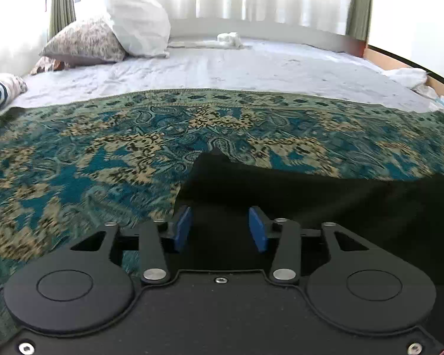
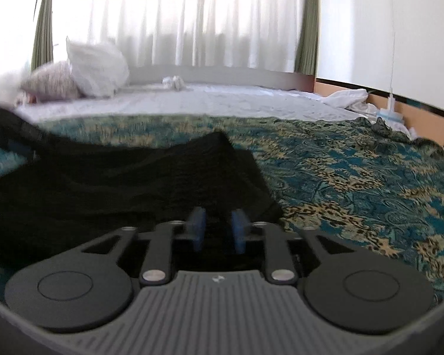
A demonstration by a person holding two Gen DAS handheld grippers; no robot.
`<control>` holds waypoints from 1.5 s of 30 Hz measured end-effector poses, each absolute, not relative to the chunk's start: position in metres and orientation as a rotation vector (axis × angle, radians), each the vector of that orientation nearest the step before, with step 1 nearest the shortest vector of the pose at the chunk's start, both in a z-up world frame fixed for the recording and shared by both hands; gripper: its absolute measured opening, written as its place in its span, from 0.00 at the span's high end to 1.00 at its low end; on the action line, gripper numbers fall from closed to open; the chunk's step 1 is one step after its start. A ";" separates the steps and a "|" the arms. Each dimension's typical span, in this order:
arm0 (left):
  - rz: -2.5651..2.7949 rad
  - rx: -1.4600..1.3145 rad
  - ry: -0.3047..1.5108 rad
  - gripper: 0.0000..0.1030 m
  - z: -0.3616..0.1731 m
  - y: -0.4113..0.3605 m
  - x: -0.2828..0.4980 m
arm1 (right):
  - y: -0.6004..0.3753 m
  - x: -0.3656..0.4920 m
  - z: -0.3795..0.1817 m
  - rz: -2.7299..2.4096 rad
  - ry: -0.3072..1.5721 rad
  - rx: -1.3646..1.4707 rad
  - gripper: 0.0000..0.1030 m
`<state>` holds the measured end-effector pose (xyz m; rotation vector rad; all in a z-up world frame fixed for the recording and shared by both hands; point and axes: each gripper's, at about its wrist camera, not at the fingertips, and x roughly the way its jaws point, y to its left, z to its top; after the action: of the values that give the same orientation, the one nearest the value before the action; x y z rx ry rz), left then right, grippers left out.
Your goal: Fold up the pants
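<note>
Left gripper (image 1: 220,226): your blue pads stand apart, gripping nothing, over the black pants (image 1: 325,204).
Pants: on the patterned blanket (image 1: 74,159), from 12 to 3 o'clock of it.
Right gripper (image 2: 217,229): your pads are parted over the pants' (image 2: 118,183) edge; whether they pinch cloth, you cannot tell.

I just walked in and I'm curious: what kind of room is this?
Most likely a bedroom. There is a bed with pillows stacked at its far corner, a patterned teal bedspread with black pants lying on it, and sheer curtains over the window behind.
</note>
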<state>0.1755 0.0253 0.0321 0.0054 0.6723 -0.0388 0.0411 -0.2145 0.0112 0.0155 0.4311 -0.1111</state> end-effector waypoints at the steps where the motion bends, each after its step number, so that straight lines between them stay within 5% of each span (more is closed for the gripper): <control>1: -0.043 0.013 0.661 0.50 0.035 0.025 0.165 | -0.216 0.036 0.015 -0.111 0.422 0.033 0.48; 11: -0.063 0.040 0.593 0.21 0.039 0.020 0.052 | -0.199 -0.002 0.029 -0.027 0.444 0.065 0.32; 17: -0.060 0.011 0.601 0.12 0.028 0.016 -0.005 | -0.181 -0.019 0.016 0.015 0.494 0.040 0.21; 31: -0.045 0.043 0.678 0.00 0.001 0.005 -0.014 | -0.173 -0.024 -0.004 -0.036 0.586 -0.016 0.00; 45: -0.059 0.042 0.642 0.00 -0.007 0.007 -0.008 | -0.175 -0.020 -0.010 -0.022 0.606 -0.024 0.00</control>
<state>-0.0084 0.0068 -0.0074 0.0420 0.6424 -0.0594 -0.0197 -0.1750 -0.0099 -0.0244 0.6060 -0.0225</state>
